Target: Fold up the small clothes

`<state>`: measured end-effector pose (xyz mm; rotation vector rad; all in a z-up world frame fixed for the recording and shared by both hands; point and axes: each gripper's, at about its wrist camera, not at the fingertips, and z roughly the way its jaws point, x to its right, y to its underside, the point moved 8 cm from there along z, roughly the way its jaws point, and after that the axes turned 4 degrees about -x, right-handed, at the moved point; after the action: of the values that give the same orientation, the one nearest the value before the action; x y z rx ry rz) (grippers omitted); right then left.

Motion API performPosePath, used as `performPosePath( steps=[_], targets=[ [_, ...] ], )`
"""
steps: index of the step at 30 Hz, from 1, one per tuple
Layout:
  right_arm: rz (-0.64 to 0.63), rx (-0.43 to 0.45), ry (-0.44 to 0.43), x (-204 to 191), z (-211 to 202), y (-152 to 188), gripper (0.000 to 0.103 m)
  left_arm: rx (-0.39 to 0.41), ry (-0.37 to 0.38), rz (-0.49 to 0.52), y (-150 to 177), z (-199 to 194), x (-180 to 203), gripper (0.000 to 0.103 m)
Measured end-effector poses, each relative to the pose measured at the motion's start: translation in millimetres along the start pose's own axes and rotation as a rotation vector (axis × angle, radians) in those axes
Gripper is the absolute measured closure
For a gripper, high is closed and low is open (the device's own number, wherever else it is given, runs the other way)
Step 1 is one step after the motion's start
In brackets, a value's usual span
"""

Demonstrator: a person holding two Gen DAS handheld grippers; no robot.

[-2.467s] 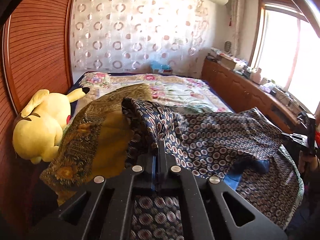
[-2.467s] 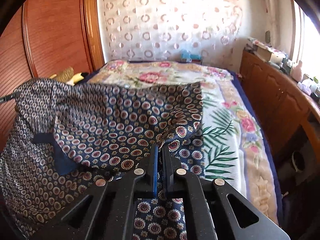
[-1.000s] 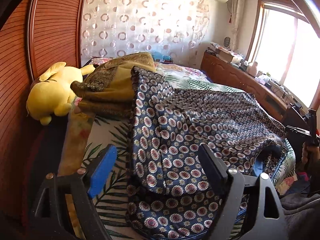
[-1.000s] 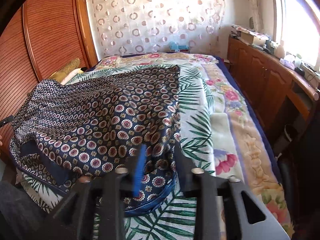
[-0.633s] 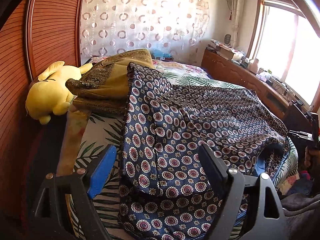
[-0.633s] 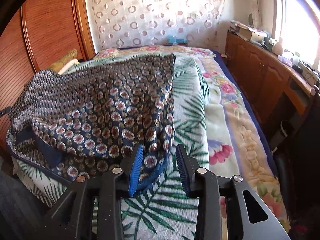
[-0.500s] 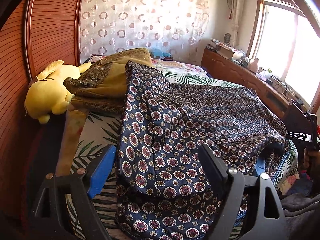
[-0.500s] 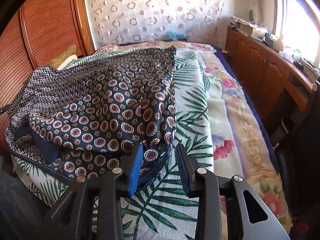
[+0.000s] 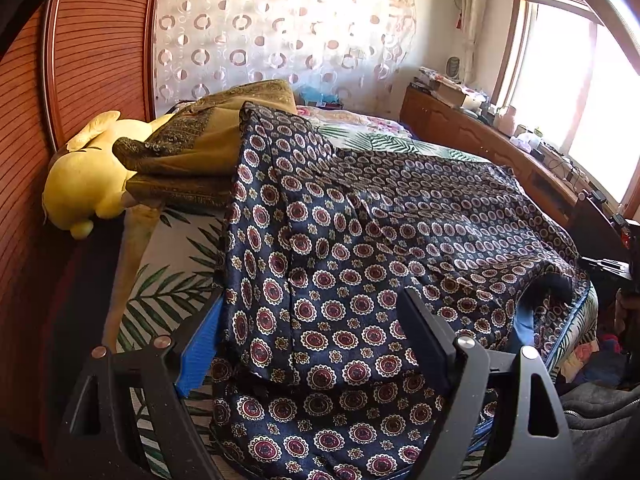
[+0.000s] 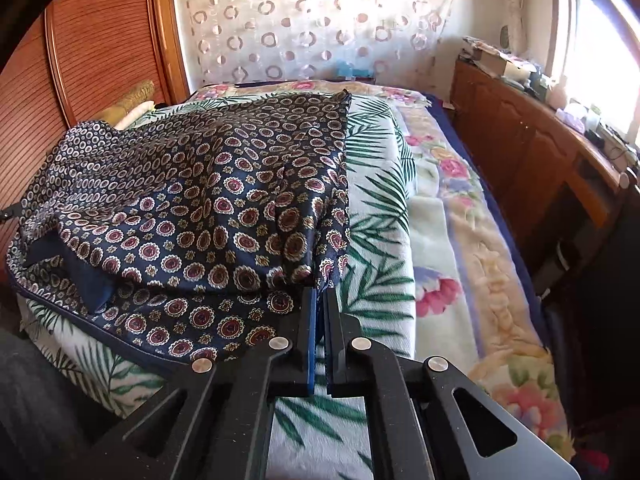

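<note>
A dark blue garment (image 9: 360, 220) with round medallion print lies folded over on the bed (image 9: 172, 272). My left gripper (image 9: 312, 300) is open wide, its fingers astride the garment's near left edge with cloth between them, the pads clear of it. In the right wrist view the same garment (image 10: 220, 200) spreads to the left. My right gripper (image 10: 320, 294) has its jaws closing, pressed together on the garment's near right corner.
A yellow plush toy (image 9: 80, 188) and a folded olive-brown cloth (image 9: 192, 152) sit at the bed's far left, against a wooden wardrobe (image 9: 80, 60). A long wooden cabinet (image 10: 520, 140) with clutter on top runs along the right under the window. Floral blanket (image 10: 460, 248) covers the bed's right side.
Both grippers let the raised garment down on the bed and opened. The right jaws have since closed on its near right corner. The left gripper stays wide open, slightly nearer the cloth.
</note>
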<state>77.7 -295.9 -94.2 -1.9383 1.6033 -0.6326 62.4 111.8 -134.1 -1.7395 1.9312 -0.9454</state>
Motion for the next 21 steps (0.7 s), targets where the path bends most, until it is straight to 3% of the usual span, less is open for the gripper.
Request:
performPosePath(
  steps=[6, 9, 18, 20, 21],
  targets=[
    [0.007, 0.013, 0.008, -3.9, -5.1, -2.3, 0.1, 0.003, 0.004, 0.006, -0.2, -0.7, 4.1, 0.019],
    [-0.002, 0.037, 0.025, -9.2, -14.6, -4.1, 0.093, 0.003, 0.008, 0.007, -0.1, -1.0, 6.1, 0.019],
    [-0.074, 0.111, -0.013, -48.2, -39.7, -17.1, 0.092, -0.005, 0.009, 0.004, 2.0, 4.6, 9.7, 0.019],
    [-0.084, 0.123, -0.025, -55.9, -41.2, -20.9, 0.088, -0.004, 0.006, 0.001, 2.1, 4.5, 8.5, 0.019],
    [-0.086, 0.127, -0.03, -57.2, -39.2, -24.6, 0.081, -0.003, 0.006, -0.001, 2.2, 4.3, 8.2, 0.019]
  ],
)
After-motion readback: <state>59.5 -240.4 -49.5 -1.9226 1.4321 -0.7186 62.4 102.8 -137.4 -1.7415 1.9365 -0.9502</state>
